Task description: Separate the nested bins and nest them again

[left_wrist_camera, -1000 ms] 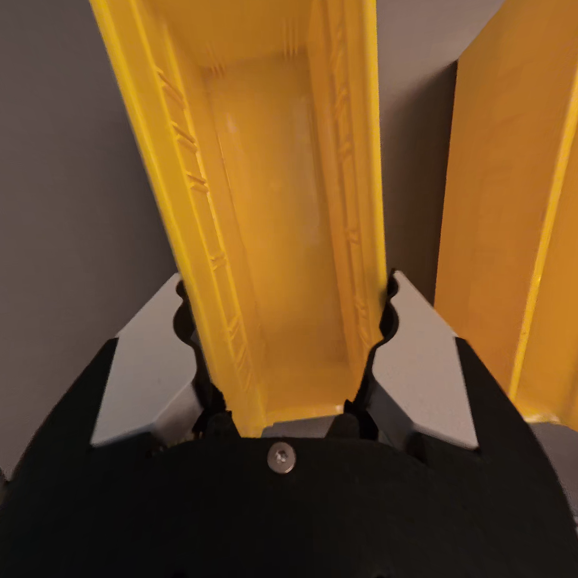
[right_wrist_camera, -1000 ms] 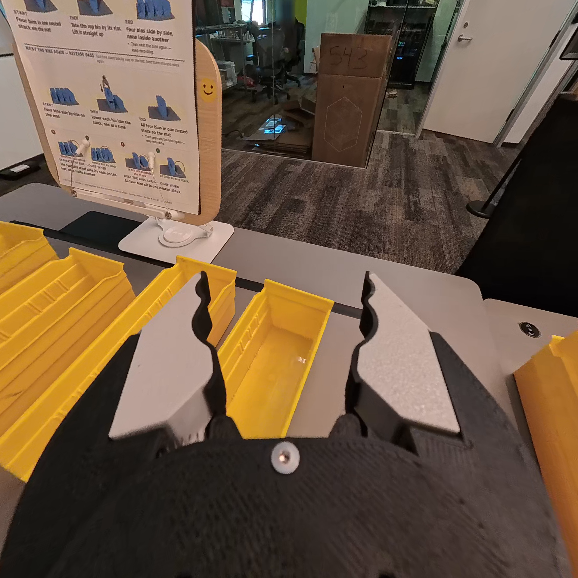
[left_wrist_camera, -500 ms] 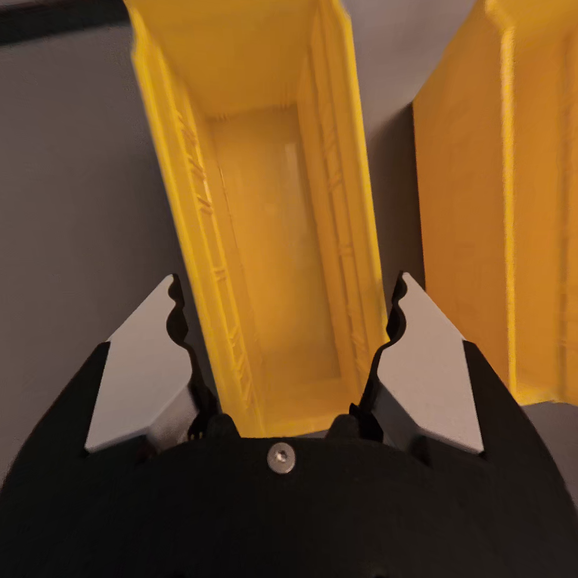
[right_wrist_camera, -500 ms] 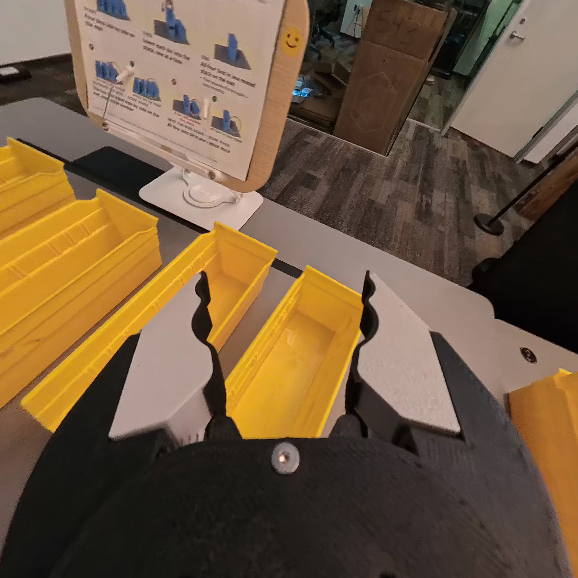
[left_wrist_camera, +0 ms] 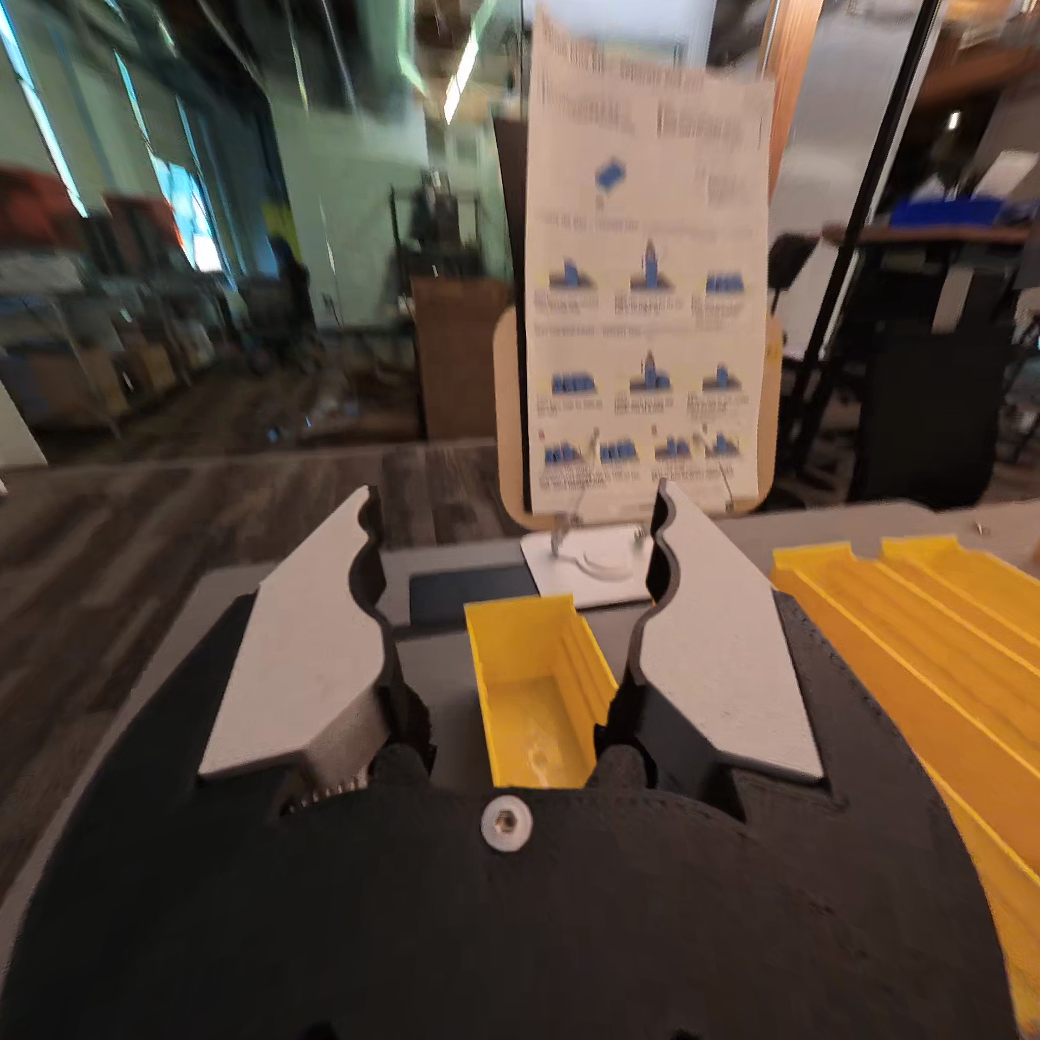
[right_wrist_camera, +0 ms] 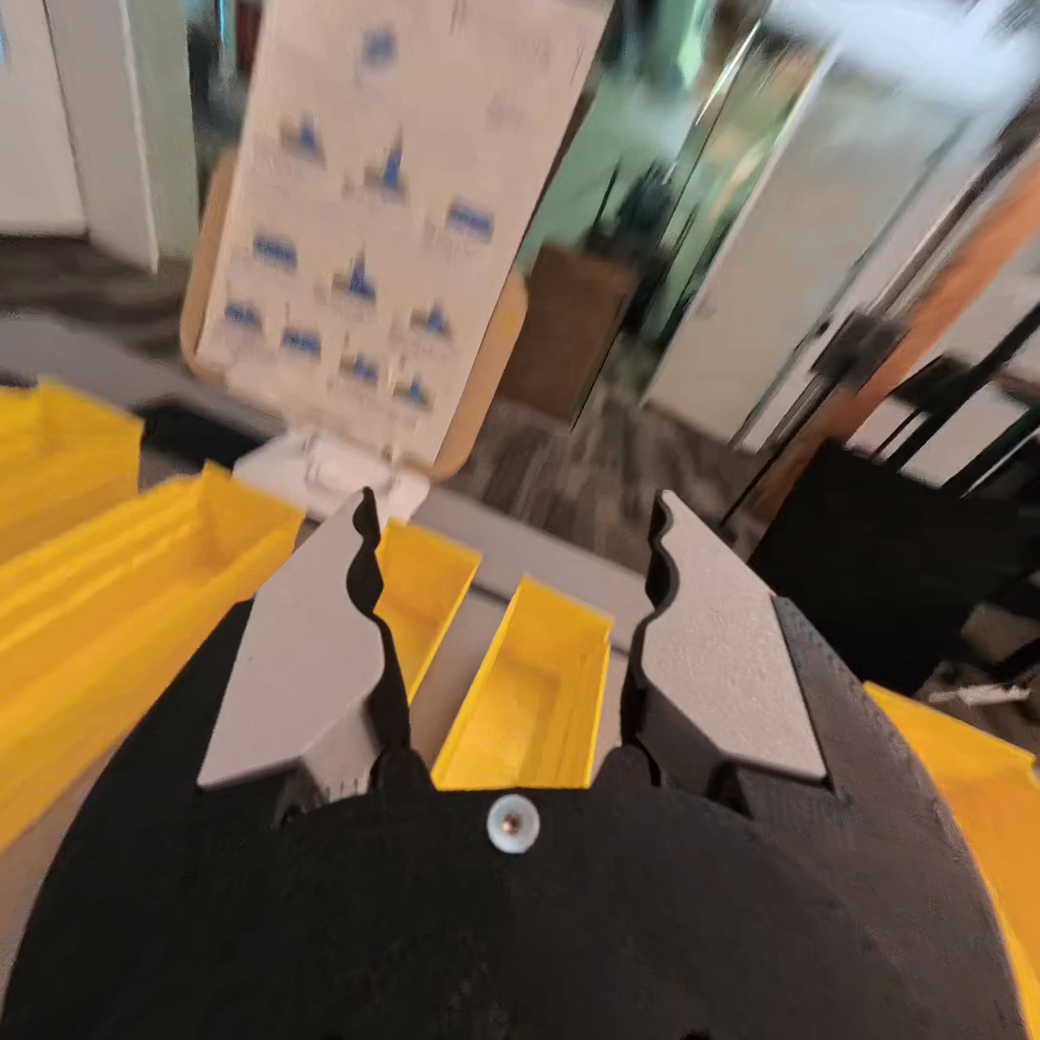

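Left fingers (left_wrist_camera: 360,568): spread wide, nothing gripped; left gripper (left_wrist_camera: 515,501) is raised above the counter (left_wrist_camera: 439,664).
Between left fingers: a narrow yellow bin (left_wrist_camera: 534,692) stands open-side up on the counter below, closer to the right finger; no pad presses on it as far as the view shows.
Right of left gripper: two more yellow bins (left_wrist_camera: 900,647) lie side by side, long edges close together.
Right fingers (right_wrist_camera: 726,619): likewise apart, grasp bare; right gripper (right_wrist_camera: 512,501) is also lifted off the counter.
Below right fingers: one small yellow bin (right_wrist_camera: 534,686) sits in the gap, a second (right_wrist_camera: 427,579) partly behind the left finger, a strip of counter between them.
Farther left, right wrist view: a larger bin (right_wrist_camera: 112,591), then another at the frame edge (right_wrist_camera: 56,444).
Far right edge: yellow bin wall (right_wrist_camera: 979,799), cropped.
Back of counter: instruction sheet on a wooden board (left_wrist_camera: 647,292) on a white stand (left_wrist_camera: 591,568), with a dark mat (left_wrist_camera: 467,596) beside it.
Image quality: both views are motion-blurred.
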Demonstrator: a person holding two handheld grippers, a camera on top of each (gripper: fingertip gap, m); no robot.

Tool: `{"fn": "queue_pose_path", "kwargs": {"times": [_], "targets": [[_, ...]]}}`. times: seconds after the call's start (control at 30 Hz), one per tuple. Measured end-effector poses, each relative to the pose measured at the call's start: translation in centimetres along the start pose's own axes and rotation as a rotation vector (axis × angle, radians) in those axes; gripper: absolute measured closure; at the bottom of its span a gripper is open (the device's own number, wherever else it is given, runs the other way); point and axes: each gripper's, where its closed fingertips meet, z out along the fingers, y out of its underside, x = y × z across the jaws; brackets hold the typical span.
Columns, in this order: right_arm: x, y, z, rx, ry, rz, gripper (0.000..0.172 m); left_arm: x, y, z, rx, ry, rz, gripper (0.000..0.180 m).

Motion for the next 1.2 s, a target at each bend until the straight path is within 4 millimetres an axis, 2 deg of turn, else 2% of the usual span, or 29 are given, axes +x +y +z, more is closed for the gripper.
{"fn": "queue_pose_path", "kwargs": {"times": [0.07,0.1,0.17,0.23,0.3,0.37,0.43,0.5,0.6,0.67,0.73,0.77,0.8,0.87,1.0,1.2], "targets": [[0.4,-3.1,-1.5,0.135,0.048,0.01,0.072,-0.3,-2.6,-1.3,0.113,-0.007,0.013,0.087],[0.1,-4.2,-2.0,0.18,0.04,0.009,0.06,-0.1,-3.7,-1.8,0.15,0.007,0.019,0.093],[-0.8,-6.0,-2.4,0.255,0.016,0.011,0.053,0.6,-4.8,-2.5,0.173,0.05,0.031,0.1],[-2.3,-6.5,-2.3,0.274,-0.025,-0.013,0.052,1.4,-5.2,-2.7,0.177,0.093,0.031,0.1],[-3.1,-6.0,-2.2,0.273,-0.008,-0.015,0.048,2.5,-5.5,-2.7,0.188,0.138,0.058,0.093],[-3.3,-6.3,-1.7,0.295,0.008,-0.022,0.041,3.2,-6.0,-2.8,0.214,0.141,0.11,0.076],[-3.6,-6.6,-1.4,0.324,0.024,-0.032,0.03,3.7,-6.5,-3.2,0.256,0.13,0.208,0.071],[-3.6,-7.3,-1.8,0.393,0.067,-0.077,0.031,3.5,-7.1,-3.9,0.299,0.095,0.272,0.07],[-2.1,-7.1,-1.9,0.423,0.191,-0.185,0.062,3.3,-6.8,-4.6,0.285,0.114,0.343,0.087],[-2.5,-5.3,-0.3,0.316,0.126,-0.178,0.09,2.0,-5.4,-3.8,0.206,0.116,0.344,0.097],[-5.1,-3.1,0.9,0.178,-0.082,-0.096,0.129,0.7,-2.7,-2.5,0.059,0.15,0.334,0.132],[-6.6,-2.8,0.9,0.147,-0.182,-0.061,0.151,0.1,-1.1,-2.0,-0.027,0.169,0.314,0.167],[-7.8,-3.0,0.6,0.154,-0.241,-0.04,0.163,-0.4,0.0,-1.7,-0.092,0.182,0.282,0.18],[-8.8,-3.7,0.0,0.177,-0.252,-0.058,0.172,-0.4,0.6,-1.5,-0.125,0.216,0.209,0.18],[-8.6,-2.7,0.2,0.091,-0.154,-0.196,0.172,2.3,-0.6,-2.6,-0.059,0.356,0.16,0.18],[-8.6,-1.4,1.0,0.033,-0.199,-0.136,0.172,2.9,-0.9,-3.1,-0.047,0.34,0.225,0.18]]}}
